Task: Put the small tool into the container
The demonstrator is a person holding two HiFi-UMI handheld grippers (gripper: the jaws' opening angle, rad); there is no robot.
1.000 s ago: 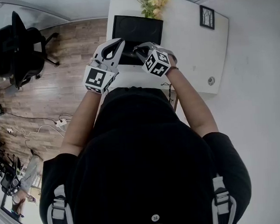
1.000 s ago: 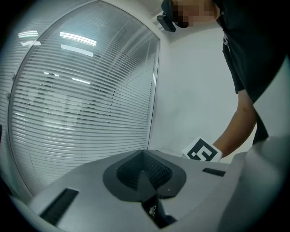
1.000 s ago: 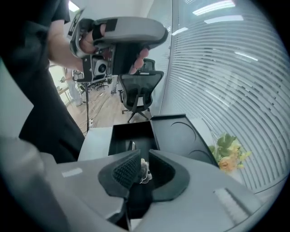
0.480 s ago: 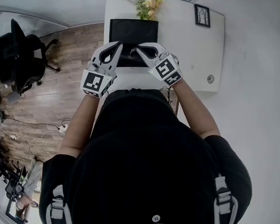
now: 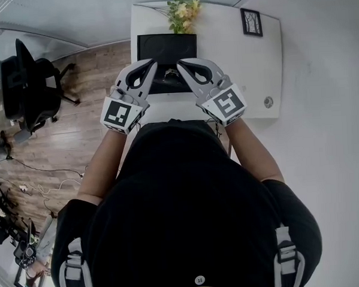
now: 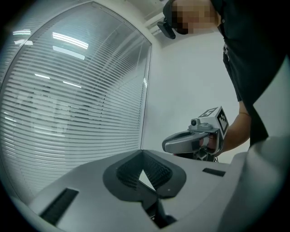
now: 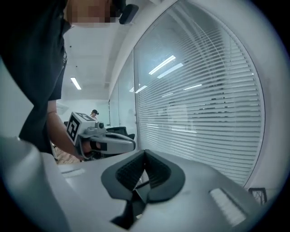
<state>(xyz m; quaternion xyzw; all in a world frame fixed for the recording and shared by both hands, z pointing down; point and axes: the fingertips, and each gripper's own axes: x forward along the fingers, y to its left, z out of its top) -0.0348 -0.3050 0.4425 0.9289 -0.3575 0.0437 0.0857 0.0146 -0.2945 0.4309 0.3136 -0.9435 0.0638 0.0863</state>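
A black rectangular container [image 5: 166,46] stands on the white table [image 5: 235,65] in the head view. Both grippers hover over its near edge, tips pointing at each other. My left gripper [image 5: 153,62] is shut, its pads [image 6: 156,170] meeting at the tip with nothing seen between them. My right gripper [image 5: 180,62] is shut too, pads [image 7: 158,171] touching. A small pale thing [image 5: 171,73] lies in the container's near part, too small to identify. The left gripper view shows the right gripper [image 6: 195,140]; the right gripper view shows the left gripper [image 7: 106,140].
Yellow flowers [image 5: 181,8] stand behind the container and a small framed picture [image 5: 250,22] at the table's far right. A round fitting [image 5: 268,101] sits near the table's right front. A black office chair [image 5: 26,82] and cables are on the wooden floor to the left.
Both grippers have drawn back a little toward the body. The right gripper's marker cube has swung down and to the right. Both stay shut.
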